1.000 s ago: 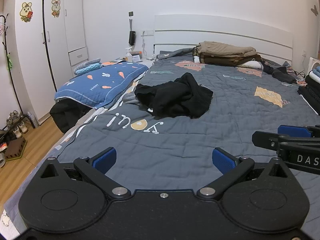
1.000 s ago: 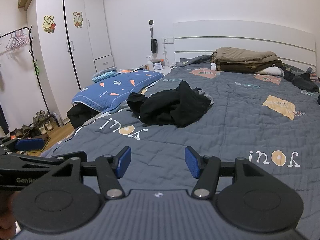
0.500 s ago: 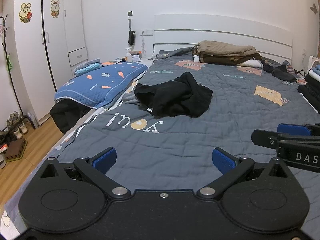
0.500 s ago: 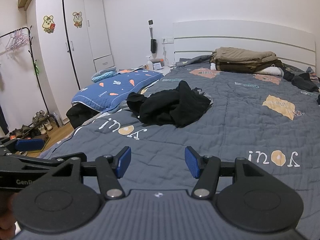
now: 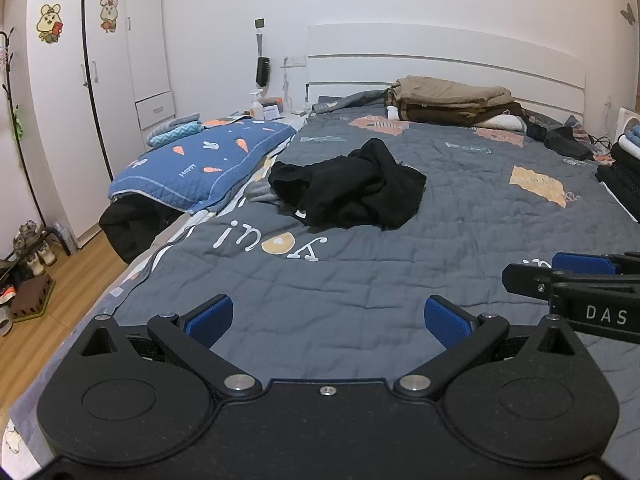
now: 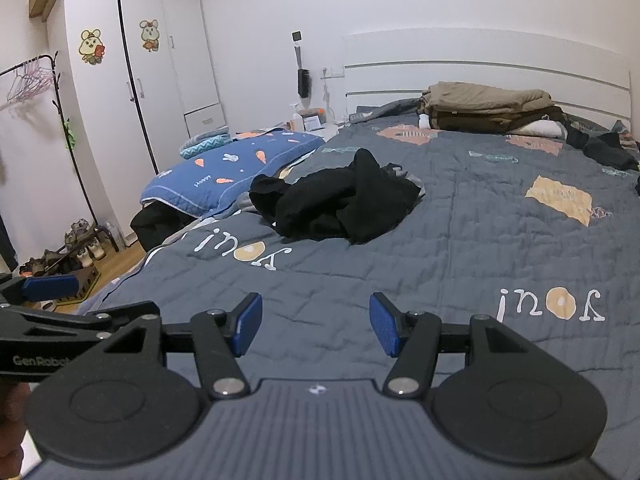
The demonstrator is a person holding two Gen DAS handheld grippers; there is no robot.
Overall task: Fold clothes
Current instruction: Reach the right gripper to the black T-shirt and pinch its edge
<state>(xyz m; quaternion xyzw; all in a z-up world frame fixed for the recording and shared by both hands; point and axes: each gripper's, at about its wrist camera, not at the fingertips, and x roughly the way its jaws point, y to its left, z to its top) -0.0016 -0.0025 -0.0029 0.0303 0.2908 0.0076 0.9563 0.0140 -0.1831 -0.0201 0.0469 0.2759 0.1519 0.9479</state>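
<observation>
Item: black garment (image 5: 352, 190), crumpled in a loose heap on the grey quilt (image 5: 360, 292) of the bed, left of centre and well ahead of both tools. A strip of grey cloth (image 5: 260, 192) shows at its left edge; whether that is a second piece or a lining cannot be told.

Handling, as judged: soft, light, limp fabric with no stiffness. It should drape and slide when lifted and hold no shape of its own. The raised fold at the far top of the heap and the loose edge at the near left look like the easiest places to pinch. Collar, hem and sleeves cannot be made out in the pile.

Left hand-held gripper (image 5: 328, 316): jaws spread wide, empty, over bare quilt at the near end of the bed.

Right hand-held gripper (image 6: 316, 324): jaws apart, narrower than the left, empty, just beside the left one.

Also present: folded tan and brown clothes (image 5: 452, 98) stacked at the headboard; dark folded stack (image 5: 622, 176) at the far right edge; blue carrot-print pillow (image 5: 204, 164) to the left.

Task status: folding not yet begun.
</observation>
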